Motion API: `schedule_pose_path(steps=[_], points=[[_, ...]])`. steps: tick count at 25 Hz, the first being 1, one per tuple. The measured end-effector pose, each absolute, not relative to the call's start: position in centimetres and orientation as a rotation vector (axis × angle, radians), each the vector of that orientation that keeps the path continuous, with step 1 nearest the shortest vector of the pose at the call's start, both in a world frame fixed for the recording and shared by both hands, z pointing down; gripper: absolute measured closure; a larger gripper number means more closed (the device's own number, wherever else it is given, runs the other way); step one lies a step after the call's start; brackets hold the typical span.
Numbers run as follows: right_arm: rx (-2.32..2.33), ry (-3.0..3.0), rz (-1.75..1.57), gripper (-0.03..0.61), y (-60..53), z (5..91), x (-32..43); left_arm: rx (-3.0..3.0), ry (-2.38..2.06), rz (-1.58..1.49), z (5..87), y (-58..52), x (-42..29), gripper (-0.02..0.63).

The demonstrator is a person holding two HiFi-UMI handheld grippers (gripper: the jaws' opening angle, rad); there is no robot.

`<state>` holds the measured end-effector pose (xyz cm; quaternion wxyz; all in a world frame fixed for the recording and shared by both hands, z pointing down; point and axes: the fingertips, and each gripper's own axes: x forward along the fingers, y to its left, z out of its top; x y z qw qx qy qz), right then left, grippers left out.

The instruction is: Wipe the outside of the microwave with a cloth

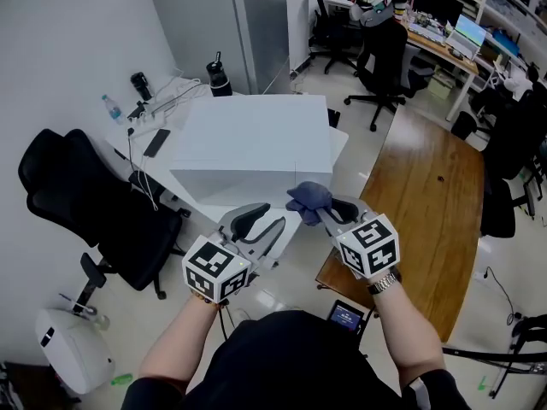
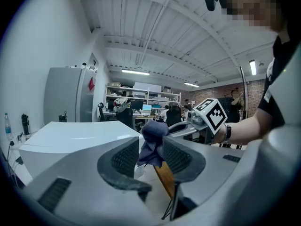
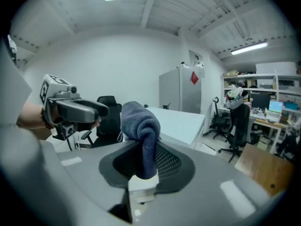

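The white box-shaped microwave [image 1: 252, 148] stands on a white desk ahead of me; its top also shows in the left gripper view [image 2: 70, 138] and the right gripper view [image 3: 181, 124]. A dark blue cloth [image 1: 309, 198] is bunched up just in front of its near edge. My right gripper [image 1: 329, 212] is shut on the cloth [image 3: 140, 126], which bulges above its jaws. My left gripper [image 1: 267, 223] stands open close beside it, pointing at the cloth [image 2: 151, 145]. The cloth hangs in the gap beyond its pads, which do not press on it.
A black office chair [image 1: 94, 199] stands left of the desk. A phone [image 1: 156, 142], cables, a bottle and a black flask [image 1: 218, 75] lie at the desk's far left. A wooden table [image 1: 427, 203] runs along the right. A grey fridge [image 1: 231, 15] stands behind.
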<state>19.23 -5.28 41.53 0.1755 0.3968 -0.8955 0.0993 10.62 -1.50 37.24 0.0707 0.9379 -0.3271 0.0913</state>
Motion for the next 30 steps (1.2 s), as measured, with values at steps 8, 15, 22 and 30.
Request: schedule_pose_path(steps=[8, 15, 22, 30], points=[[0.625, -2.717, 0.061, 0.505, -1.2, 39.0, 12.6, 2.851, -0.894, 0.304, 37.5, -0.5, 9.9, 0.414], [0.426, -2.72, -0.011, 0.505, 0.3, 39.7, 8.9, 2.83, -0.878, 0.382, 38.9, 1.0, 8.2, 0.505], [0.404, -2.733, -0.031, 0.484, 0.1, 40.0, 6.3, 2.778, -1.062, 0.421, 39.3, 0.9, 5.2, 0.552], [0.514, -2.762, 0.006, 0.485, -1.5, 40.1, 3.9, 2.6, -1.365, 0.408, 40.4, -0.9, -1.1, 0.554]])
